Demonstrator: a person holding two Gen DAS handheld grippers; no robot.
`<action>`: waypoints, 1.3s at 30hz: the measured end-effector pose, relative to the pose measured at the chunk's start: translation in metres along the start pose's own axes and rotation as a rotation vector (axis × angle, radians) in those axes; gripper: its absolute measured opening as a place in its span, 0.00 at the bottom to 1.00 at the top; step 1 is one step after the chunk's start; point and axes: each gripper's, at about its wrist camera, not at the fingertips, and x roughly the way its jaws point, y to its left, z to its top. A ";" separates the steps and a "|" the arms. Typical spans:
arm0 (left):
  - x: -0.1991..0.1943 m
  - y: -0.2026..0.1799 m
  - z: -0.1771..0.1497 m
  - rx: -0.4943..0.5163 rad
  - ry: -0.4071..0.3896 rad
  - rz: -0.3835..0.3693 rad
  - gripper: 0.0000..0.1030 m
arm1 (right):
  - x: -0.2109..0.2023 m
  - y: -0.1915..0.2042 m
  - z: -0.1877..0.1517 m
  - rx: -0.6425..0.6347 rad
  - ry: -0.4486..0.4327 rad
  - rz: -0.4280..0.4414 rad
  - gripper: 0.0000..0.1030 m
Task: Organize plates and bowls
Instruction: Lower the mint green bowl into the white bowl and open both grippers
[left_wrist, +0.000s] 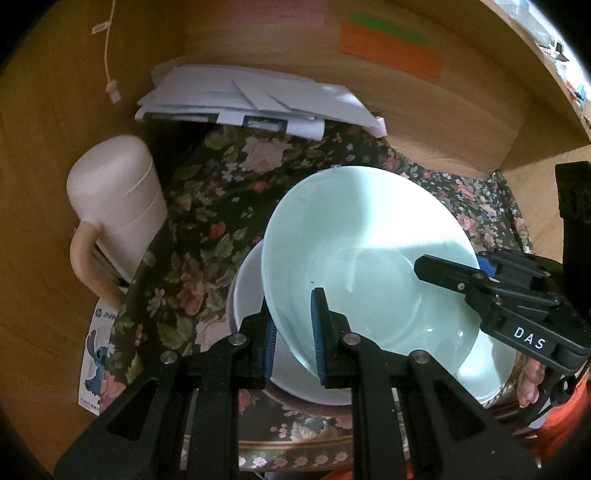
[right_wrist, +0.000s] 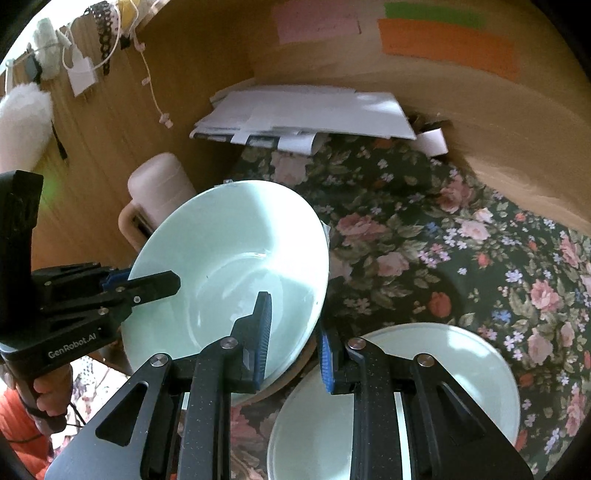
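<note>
A pale green bowl (left_wrist: 354, 251) hangs tilted between both grippers. My left gripper (left_wrist: 293, 306) is shut on its near rim, one blue pad inside the bowl and one outside. My right gripper (left_wrist: 436, 273) clamps the opposite rim; its lower finger is hidden behind the bowl. In the right wrist view the same bowl (right_wrist: 229, 251) has its rim between my right gripper's (right_wrist: 293, 314) pads, and the left gripper (right_wrist: 173, 282) bites the far edge. A white bowl (left_wrist: 249, 295) sits just beneath. A pale green plate (right_wrist: 461, 373) lies on the floral cloth (right_wrist: 424, 229) at lower right.
A pinkish lidded mug (left_wrist: 118, 206) with a handle stands at the left beside the wooden side wall. A stack of white papers (left_wrist: 251, 99) lies at the back against the wooden back panel (left_wrist: 295, 48), which carries coloured sticky notes. A person's hand (right_wrist: 48, 391) holds the left gripper's handle.
</note>
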 end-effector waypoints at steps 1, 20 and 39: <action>0.001 0.001 -0.001 -0.002 0.002 0.000 0.17 | 0.002 0.000 -0.001 0.000 0.006 0.003 0.20; 0.015 0.005 -0.011 0.023 0.015 0.030 0.17 | 0.021 0.003 -0.010 -0.029 0.062 0.000 0.23; 0.024 -0.012 0.003 0.042 0.057 0.086 0.47 | 0.004 -0.011 -0.010 -0.020 0.011 0.010 0.55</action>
